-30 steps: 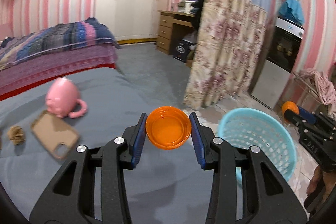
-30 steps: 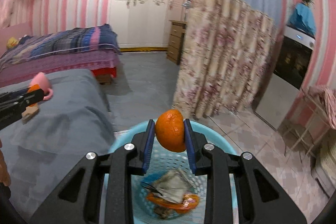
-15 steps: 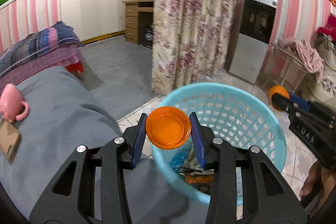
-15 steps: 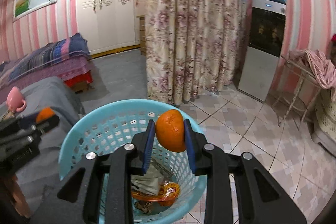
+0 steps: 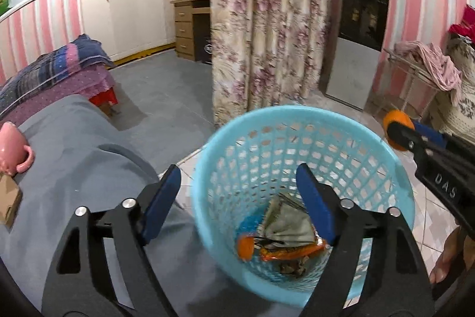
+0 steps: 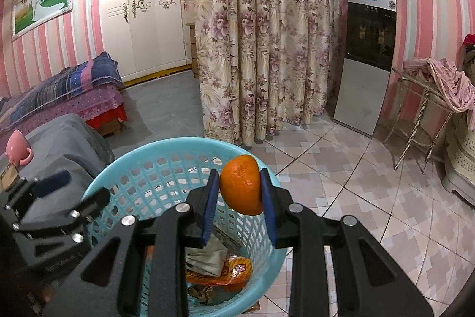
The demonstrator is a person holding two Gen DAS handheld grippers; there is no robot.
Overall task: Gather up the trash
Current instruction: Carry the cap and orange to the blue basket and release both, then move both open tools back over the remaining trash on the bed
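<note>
Left wrist view, left gripper [image 5: 237, 189] jaws opening with nothing between them above turquoise laundry-style basket [image 5: 371, 135], orange lid [image 5: 245, 248] inside among wrappers, right gripper [image 6: 239, 187] clamping orange peel [image 6: 242, 187] over the basket.

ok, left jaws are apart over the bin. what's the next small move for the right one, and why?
Probably open the right gripper. It is shut on the orange peel, which hangs above the blue basket that already holds wrappers and scraps. The left gripper is opening over the same basket with nothing between its pads, so the peel is the only trash in hand.
</note>
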